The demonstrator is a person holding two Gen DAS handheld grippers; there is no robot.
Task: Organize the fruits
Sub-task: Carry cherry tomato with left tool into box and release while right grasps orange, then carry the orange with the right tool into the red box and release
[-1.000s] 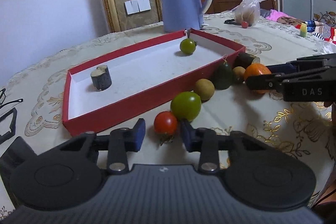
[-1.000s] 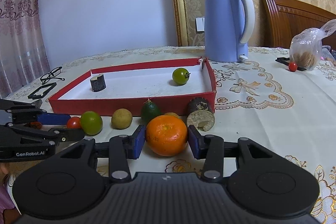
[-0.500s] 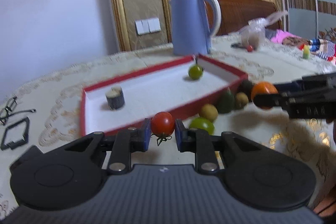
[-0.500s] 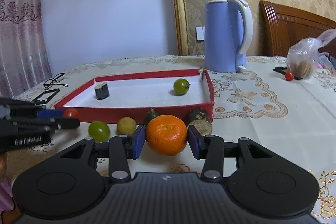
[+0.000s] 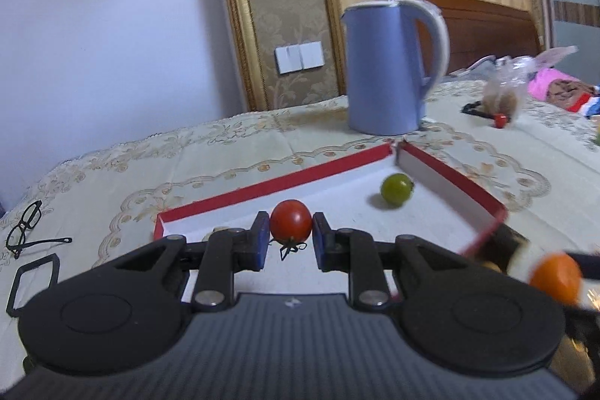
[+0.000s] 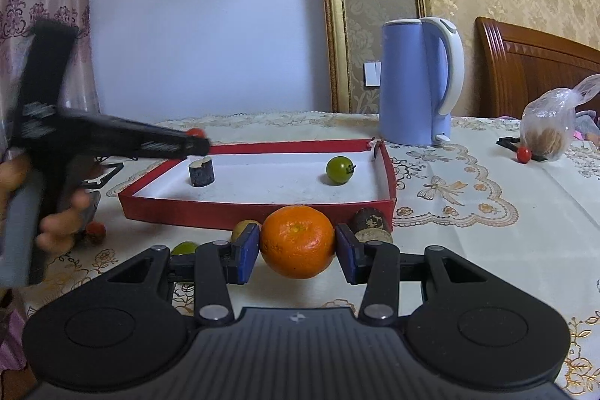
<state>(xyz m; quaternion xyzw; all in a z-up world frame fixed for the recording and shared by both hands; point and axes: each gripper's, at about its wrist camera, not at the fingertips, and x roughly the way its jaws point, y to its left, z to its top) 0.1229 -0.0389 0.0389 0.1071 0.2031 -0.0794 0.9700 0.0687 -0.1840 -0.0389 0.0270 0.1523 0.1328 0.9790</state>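
Left gripper (image 5: 290, 242) fingers now clamped on red tomato (image 5: 291, 220), lifted off table and carried over red tray (image 5: 450, 171) beside green tomato (image 5: 396, 189), ready to drop; right gripper (image 6: 297, 252) fingers clamped on orange (image 6: 297, 241), raised short of tray front

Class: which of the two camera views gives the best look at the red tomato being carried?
The left wrist view: the red tomato sits sharp and central between the left hand-held gripper's pads, stem hanging. The right wrist view shows only a blurred red speck at that gripper's tip.
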